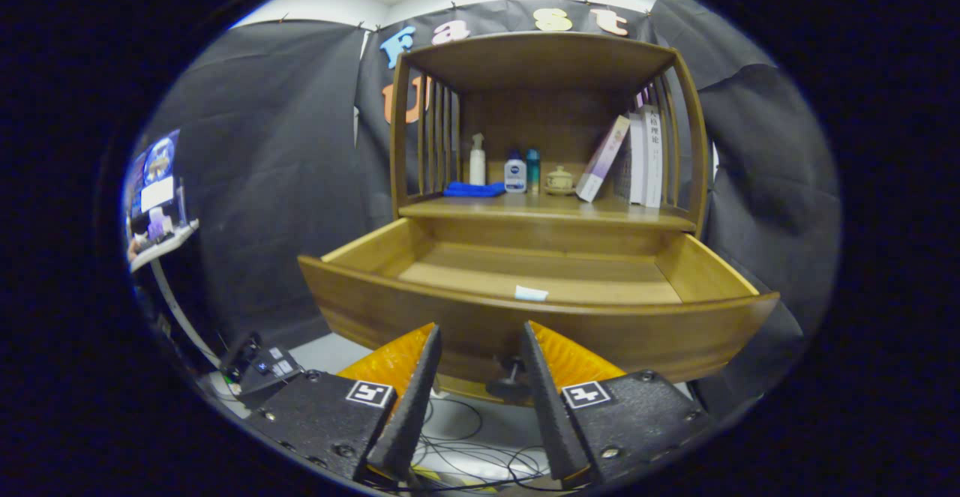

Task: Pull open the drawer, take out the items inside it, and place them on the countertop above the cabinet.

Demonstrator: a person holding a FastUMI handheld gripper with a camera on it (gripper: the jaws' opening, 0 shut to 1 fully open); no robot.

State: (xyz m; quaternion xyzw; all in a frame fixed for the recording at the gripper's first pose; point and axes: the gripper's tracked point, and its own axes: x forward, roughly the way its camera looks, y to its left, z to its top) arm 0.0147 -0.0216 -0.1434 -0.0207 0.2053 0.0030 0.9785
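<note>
The wooden drawer (525,321) stands pulled wide open, its curved front just beyond my fingers. Inside it, close behind the front wall, lies a small white item (531,293), partly hidden by that wall. The drawer's dark knob (511,378) hangs under the front, between and slightly ahead of my fingertips, touching neither. My gripper (480,347) is open with nothing between its fingers. Above the drawer runs the cabinet's countertop (480,208), holding a blue cloth (472,190), a white spray bottle (477,160), two small bottles (516,175), a small pot (559,181) and leaning books (634,156).
Slatted wooden sides (431,137) and a top board (540,58) enclose the countertop shelf. Cables (465,444) lie on the floor below my fingers. A stand with a screen (157,197) is off to the left against the black cloth.
</note>
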